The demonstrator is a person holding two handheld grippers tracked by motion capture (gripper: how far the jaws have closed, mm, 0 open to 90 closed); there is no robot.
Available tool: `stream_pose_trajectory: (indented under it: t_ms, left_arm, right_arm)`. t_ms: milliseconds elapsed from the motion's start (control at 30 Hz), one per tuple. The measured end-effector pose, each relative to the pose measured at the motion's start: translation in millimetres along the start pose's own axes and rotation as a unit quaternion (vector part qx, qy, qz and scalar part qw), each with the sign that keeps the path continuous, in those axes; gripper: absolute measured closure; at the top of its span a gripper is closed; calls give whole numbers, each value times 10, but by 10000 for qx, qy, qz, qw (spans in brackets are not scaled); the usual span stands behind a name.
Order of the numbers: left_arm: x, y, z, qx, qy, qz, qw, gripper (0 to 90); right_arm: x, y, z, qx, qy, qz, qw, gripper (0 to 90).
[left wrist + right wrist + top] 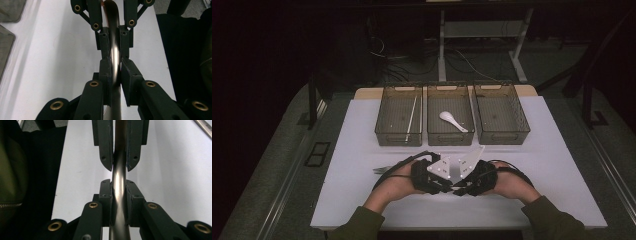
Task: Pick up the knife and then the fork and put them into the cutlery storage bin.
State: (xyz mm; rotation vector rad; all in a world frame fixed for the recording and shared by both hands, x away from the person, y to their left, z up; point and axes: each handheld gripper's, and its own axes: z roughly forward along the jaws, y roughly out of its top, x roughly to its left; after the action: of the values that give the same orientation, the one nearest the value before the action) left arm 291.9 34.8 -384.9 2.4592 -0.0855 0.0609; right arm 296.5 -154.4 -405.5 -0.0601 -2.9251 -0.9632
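Both our tools, left tool [115, 68] and right tool [118, 191], facing each other, pinch one metal handle [114, 50].

Black left gripper [428, 176], right gripper [476, 177]; silver utensil handle [115, 53]; white spoon [453, 120].
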Motion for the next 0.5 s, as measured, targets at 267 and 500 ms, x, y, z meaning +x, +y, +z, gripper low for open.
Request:
stream_pose_trajectory:
  t_ms: [267, 500]
  left_arm:
    - [23, -187, -343, -788, 553, -610, 9935, 532]
    - [-39, -477, -696, -1612, 886, -1395, 9730, 409]
  right_arm:
    - [-104, -99, -108, -86, -234, 106, 9996, 777]
    - [-268, -312, -374, -298, -661, 645, 9953, 777]
